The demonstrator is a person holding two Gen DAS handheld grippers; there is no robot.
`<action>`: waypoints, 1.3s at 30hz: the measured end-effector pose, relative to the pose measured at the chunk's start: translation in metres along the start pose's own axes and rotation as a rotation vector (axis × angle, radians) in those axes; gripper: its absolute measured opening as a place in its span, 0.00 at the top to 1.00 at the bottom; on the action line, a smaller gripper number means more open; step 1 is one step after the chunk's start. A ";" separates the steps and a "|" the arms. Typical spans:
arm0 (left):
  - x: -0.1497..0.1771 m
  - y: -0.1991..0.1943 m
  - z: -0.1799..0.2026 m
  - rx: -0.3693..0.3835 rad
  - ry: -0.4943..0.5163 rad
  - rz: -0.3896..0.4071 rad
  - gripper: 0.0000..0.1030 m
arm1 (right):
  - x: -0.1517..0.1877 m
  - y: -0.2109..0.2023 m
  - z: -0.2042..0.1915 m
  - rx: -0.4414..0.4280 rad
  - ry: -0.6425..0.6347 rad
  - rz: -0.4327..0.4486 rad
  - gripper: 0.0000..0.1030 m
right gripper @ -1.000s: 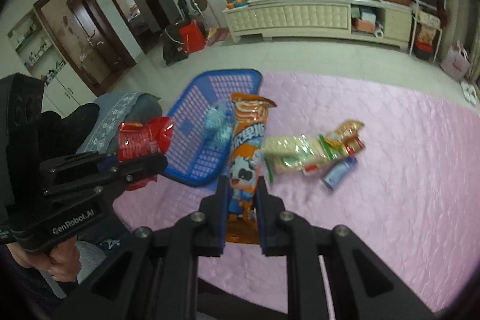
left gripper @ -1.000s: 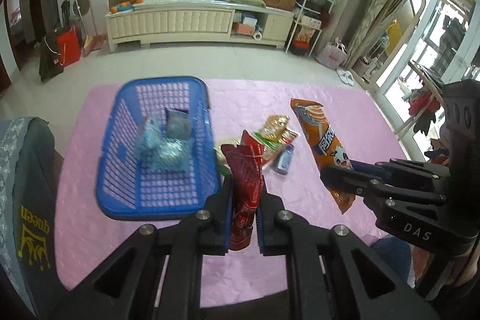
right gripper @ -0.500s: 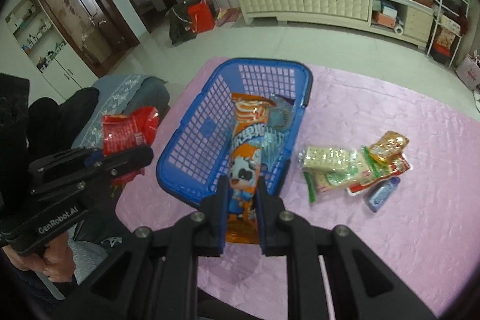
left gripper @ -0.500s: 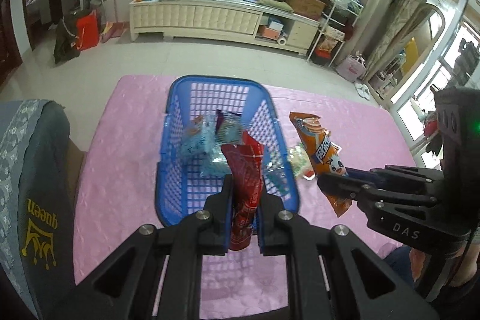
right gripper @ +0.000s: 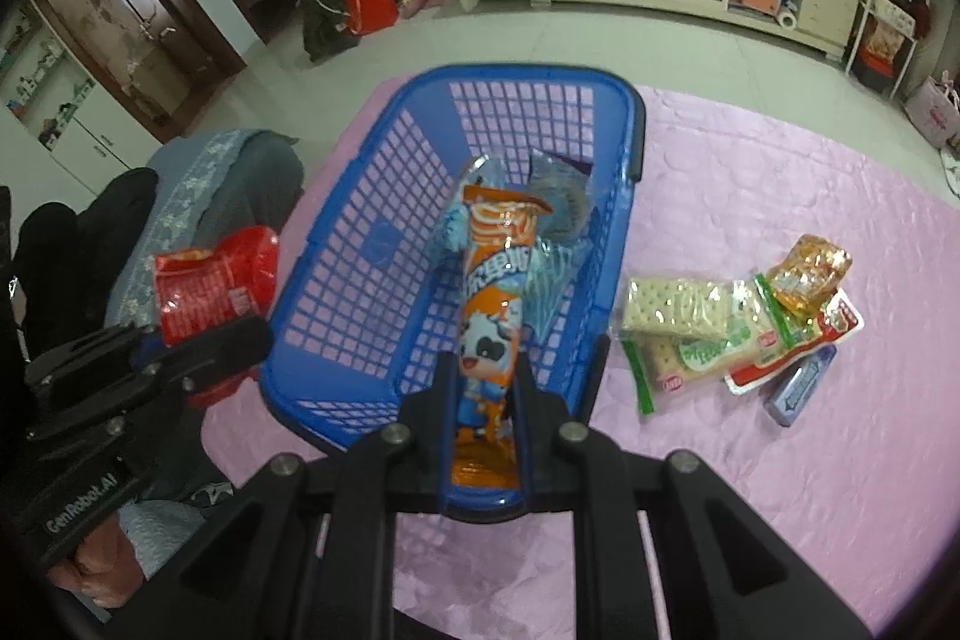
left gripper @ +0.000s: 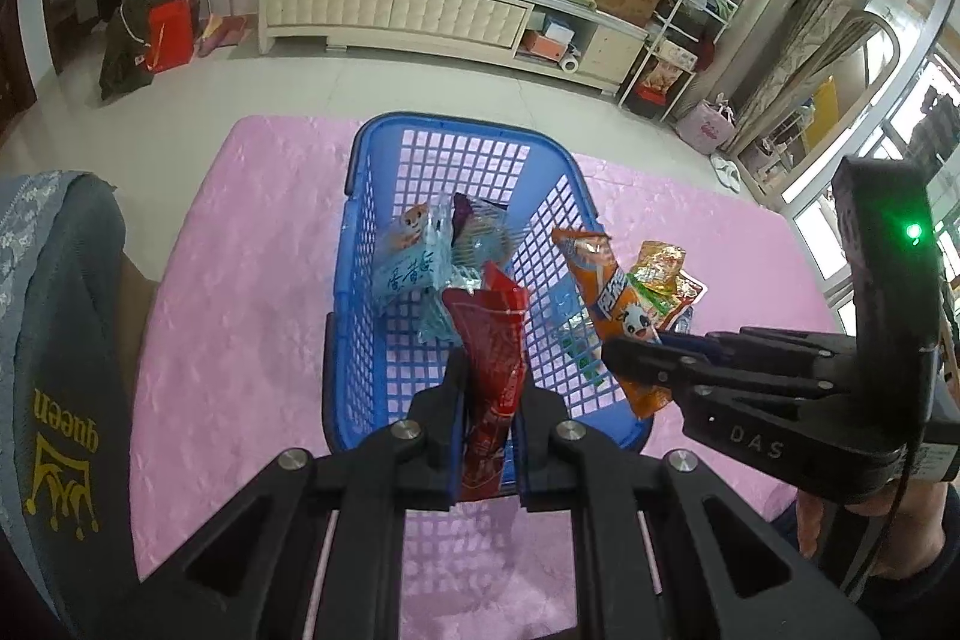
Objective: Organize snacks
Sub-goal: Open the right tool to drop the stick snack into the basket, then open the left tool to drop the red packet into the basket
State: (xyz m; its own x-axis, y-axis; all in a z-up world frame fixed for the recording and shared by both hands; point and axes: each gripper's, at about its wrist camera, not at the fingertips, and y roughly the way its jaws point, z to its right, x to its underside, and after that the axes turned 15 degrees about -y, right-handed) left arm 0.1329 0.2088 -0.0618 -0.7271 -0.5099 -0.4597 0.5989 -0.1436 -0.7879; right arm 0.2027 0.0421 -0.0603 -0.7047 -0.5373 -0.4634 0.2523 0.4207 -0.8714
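Both tools angled down over basket (left gripper: 360, 316) | left tool (left gripper: 489, 436) clamps red packet (left gripper: 489, 340) | right tool (right gripper: 483, 400) opening, orange packet (right gripper: 489, 292) between

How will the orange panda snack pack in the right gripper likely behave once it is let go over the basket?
The orange panda pack stands straight out past the right gripper without drooping, so it is probably fairly stiff and light. Its glossy film looks slippery. It would likely slide flat onto the packets in the blue basket.

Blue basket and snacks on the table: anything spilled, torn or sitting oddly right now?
Nothing stands out. The blue basket sits flat on the pink tablecloth, packets inside it. The cracker packs and other snacks lie in a loose overlapping pile beside it, unsorted but intact.
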 end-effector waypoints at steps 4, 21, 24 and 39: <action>0.004 0.000 0.000 -0.010 -0.005 -0.010 0.89 | 0.007 0.003 -0.001 0.073 -0.012 -0.020 0.20; 0.005 -0.012 0.015 0.003 0.022 0.003 0.89 | 0.010 -0.029 0.012 0.146 0.014 0.081 0.10; 0.002 -0.005 0.020 0.006 0.034 -0.004 0.89 | 0.010 -0.030 0.017 0.155 0.022 0.090 0.10; -0.021 0.046 0.043 0.015 0.077 -0.057 0.88 | 0.007 -0.018 0.051 0.184 0.028 0.103 0.09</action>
State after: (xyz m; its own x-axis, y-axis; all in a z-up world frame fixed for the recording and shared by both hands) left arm 0.1907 0.1766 -0.0709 -0.7837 -0.4338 -0.4446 0.5599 -0.1835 -0.8080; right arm 0.2270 -0.0066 -0.0560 -0.6868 -0.4765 -0.5489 0.4385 0.3306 -0.8357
